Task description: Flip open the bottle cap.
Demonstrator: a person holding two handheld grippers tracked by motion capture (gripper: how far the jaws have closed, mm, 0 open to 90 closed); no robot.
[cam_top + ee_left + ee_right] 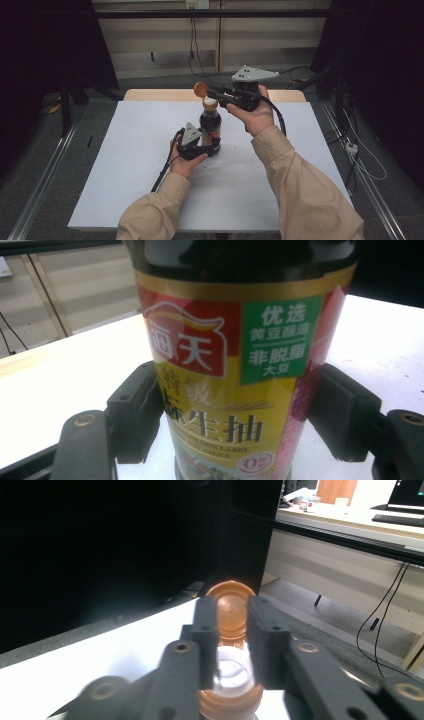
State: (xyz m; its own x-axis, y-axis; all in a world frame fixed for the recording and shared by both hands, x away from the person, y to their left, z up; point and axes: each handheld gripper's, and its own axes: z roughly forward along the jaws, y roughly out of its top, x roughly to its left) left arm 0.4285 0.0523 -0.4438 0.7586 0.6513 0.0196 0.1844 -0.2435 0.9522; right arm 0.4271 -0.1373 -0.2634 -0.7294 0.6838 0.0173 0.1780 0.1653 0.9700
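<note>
A dark soy sauce bottle (210, 125) with a red, yellow and green label (225, 370) stands upright on the white table top (125, 160). My left gripper (209, 146) is shut on its lower body, one pad (137, 415) on each side of the label. The bottle's orange lid (200, 90) is flipped up above the neck (210, 104). My right gripper (206, 91) is shut on that lid (231, 611), coming in from the right. Below its jaws the white pour spout (234, 672) sits in the orange collar (230, 700).
The wooden table edge (150, 94) runs along the far side. Beyond it are a wall and hanging cables (194, 45). Metal rails (40, 185) flank the table on the floor. Dark curtains close off both sides.
</note>
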